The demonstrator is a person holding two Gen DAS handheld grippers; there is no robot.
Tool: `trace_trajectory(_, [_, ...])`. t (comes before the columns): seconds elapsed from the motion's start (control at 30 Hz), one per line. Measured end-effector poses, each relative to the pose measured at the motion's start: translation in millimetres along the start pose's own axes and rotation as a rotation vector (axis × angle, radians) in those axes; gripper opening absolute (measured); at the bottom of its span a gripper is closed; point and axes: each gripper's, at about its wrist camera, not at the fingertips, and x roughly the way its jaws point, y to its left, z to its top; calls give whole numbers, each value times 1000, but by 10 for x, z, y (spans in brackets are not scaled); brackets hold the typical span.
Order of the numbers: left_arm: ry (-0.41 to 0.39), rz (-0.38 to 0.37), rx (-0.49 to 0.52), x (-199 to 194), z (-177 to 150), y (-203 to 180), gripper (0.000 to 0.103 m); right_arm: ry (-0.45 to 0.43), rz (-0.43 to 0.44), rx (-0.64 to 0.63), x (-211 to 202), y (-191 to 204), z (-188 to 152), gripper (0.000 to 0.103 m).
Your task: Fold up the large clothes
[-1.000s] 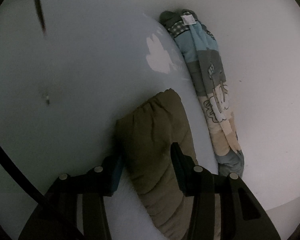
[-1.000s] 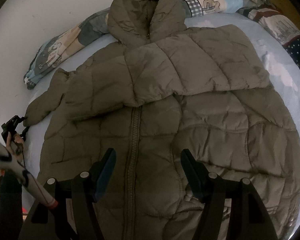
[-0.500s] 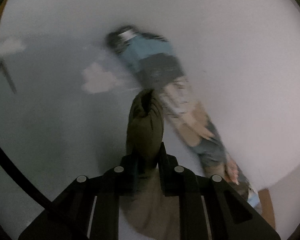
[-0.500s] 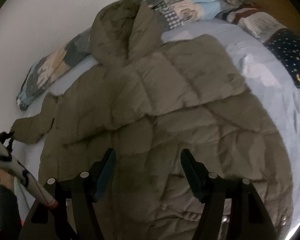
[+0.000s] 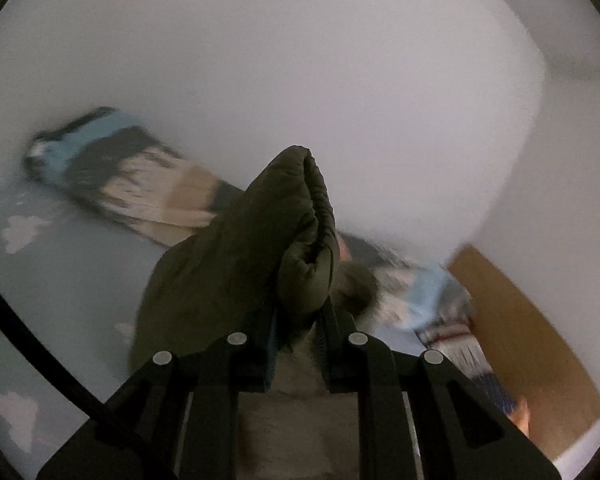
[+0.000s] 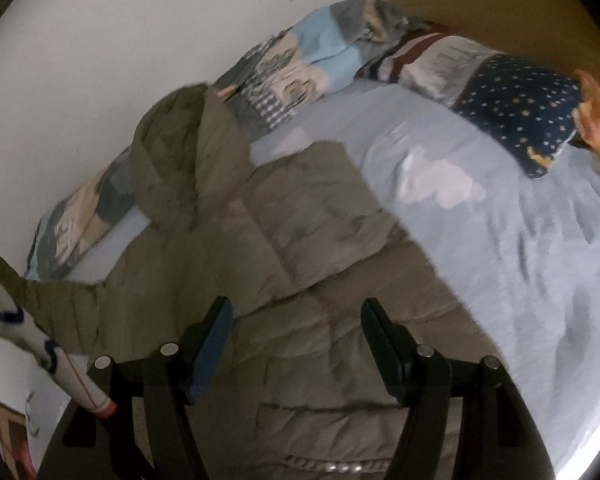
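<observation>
Olive puffer jacket spread on the bed, one sleeve lifted.

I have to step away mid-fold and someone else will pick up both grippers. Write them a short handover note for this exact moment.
Left gripper: jaws shut on the sleeve cuff of the olive puffer jacket, cuff raised off the bed.
Right gripper: jaws open, empty, above the jacket's front.
Jacket lies spread on the pale blue bedsheet, hood toward the patterned quilt along the wall.
Done: one sleeve already lies folded across the chest.
Left: lay the held sleeve across the chest, then fold the body and hood.
</observation>
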Motion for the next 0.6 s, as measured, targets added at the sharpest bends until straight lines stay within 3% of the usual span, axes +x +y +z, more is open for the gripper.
trace_trajectory(0.1, [58,-35,52,266,-190,-493,16,-34,-17,33,-107,-151,97,71])
trace_trajectory(0.3, [221,-98,98,914,-948,-1198,16,-74,-29,107,-280,-439,232,71])
trace_trajectory(0.6, [466,-51,166,1809,-2193,-1546,17,-95,-48,178,-436,-783,350,71])
